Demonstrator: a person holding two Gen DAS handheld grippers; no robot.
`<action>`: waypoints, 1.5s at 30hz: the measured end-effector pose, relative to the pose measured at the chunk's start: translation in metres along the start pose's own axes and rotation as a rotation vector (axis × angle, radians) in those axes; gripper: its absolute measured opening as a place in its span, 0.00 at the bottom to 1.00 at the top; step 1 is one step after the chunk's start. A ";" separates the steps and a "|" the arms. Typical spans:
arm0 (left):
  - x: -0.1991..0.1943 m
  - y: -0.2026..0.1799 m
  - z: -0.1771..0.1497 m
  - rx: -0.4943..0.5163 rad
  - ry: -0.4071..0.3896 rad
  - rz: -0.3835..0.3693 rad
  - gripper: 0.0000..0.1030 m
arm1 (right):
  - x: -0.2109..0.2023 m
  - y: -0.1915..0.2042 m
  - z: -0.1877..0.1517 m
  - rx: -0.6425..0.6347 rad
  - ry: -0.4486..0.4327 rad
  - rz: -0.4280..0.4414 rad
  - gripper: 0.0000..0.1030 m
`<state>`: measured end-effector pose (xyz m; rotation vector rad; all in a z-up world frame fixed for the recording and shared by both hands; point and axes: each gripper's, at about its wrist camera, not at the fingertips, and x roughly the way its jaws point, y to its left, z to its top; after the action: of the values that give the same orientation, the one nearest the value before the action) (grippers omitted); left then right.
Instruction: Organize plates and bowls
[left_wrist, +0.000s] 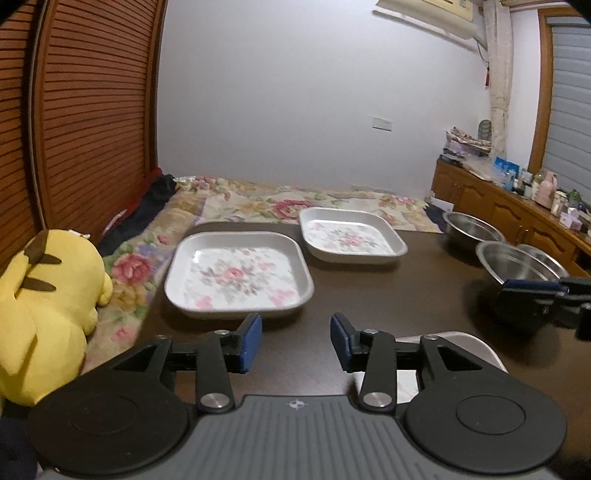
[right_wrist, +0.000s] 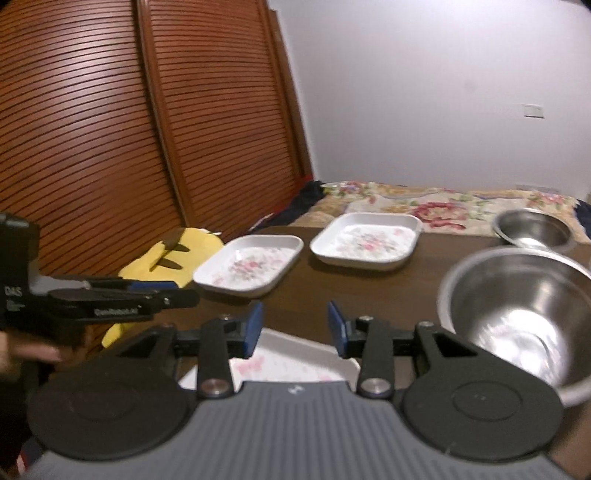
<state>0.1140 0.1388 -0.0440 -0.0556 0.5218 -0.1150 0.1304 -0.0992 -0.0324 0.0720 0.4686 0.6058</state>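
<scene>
on dark table (left_wrist: 369, 295), 3 plates

Yellow plush toy (left_wrist: 48, 306) beside table (left_wrist: 424, 295); floral bedspread (left_wrist: 258, 203) behind.

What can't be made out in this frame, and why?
- Third plate: mostly hidden under the right tool; left view shows only a corner.
- Near steel bowl: blurred, its right edge cut off.
- Near bowl in left view: the right tool blocks its front, so a second bowl nested behind cannot be confirmed.
</scene>
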 end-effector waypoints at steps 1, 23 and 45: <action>0.003 0.005 0.003 -0.001 -0.002 0.002 0.47 | 0.005 0.001 0.005 -0.006 0.007 0.010 0.43; 0.089 0.108 0.036 -0.030 0.042 0.002 0.49 | 0.146 0.019 0.059 -0.002 0.211 0.026 0.46; 0.111 0.131 0.026 -0.086 0.080 -0.053 0.24 | 0.190 0.025 0.050 -0.010 0.328 0.014 0.38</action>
<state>0.2351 0.2560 -0.0868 -0.1495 0.6057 -0.1465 0.2767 0.0317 -0.0596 -0.0343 0.7828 0.6361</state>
